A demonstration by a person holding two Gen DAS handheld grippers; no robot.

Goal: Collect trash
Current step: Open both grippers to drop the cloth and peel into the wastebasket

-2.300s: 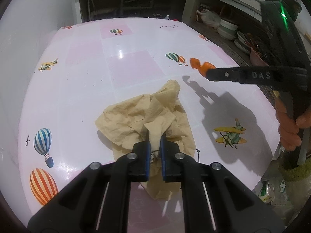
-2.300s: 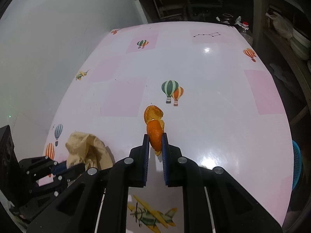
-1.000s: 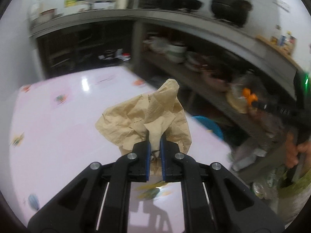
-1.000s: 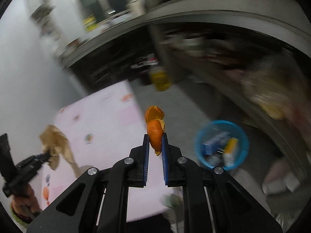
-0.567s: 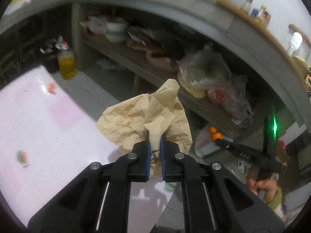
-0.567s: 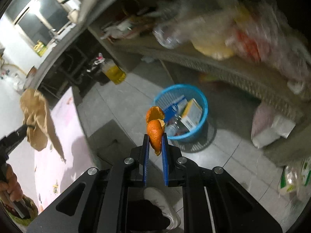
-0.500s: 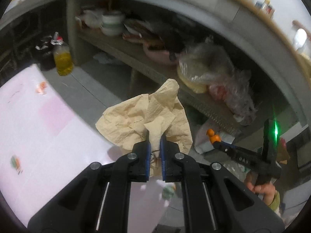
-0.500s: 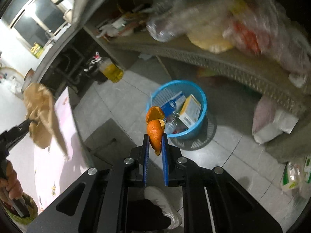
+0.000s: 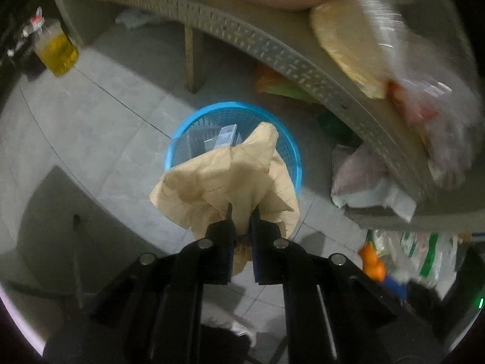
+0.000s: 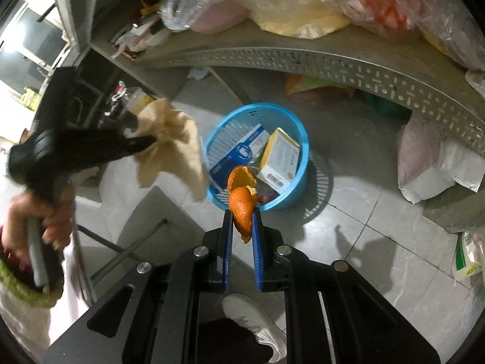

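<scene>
Left wrist view: left tongs [image 9: 241,212] clenched on crumpled brown paper [image 9: 224,182], held above the near rim of the blue basket [image 9: 291,148] on the tiled floor. Inside the basket, a small printed carton [image 9: 225,135] visible past the paper. Beyond the basket, a perforated shelf [image 9: 272,51] with plastic bags.

Right wrist view: right tongs [image 10: 242,221] grasping a piece of orange peel [image 10: 241,203], poised just short of the basket's near rim. Within the basket, a blue-and-white box [image 10: 239,154] beside a yellow-and-white box [image 10: 280,157]. Left of the basket, the paper hanging from the other tongs, gripped by a hand [image 10: 39,221].
</scene>
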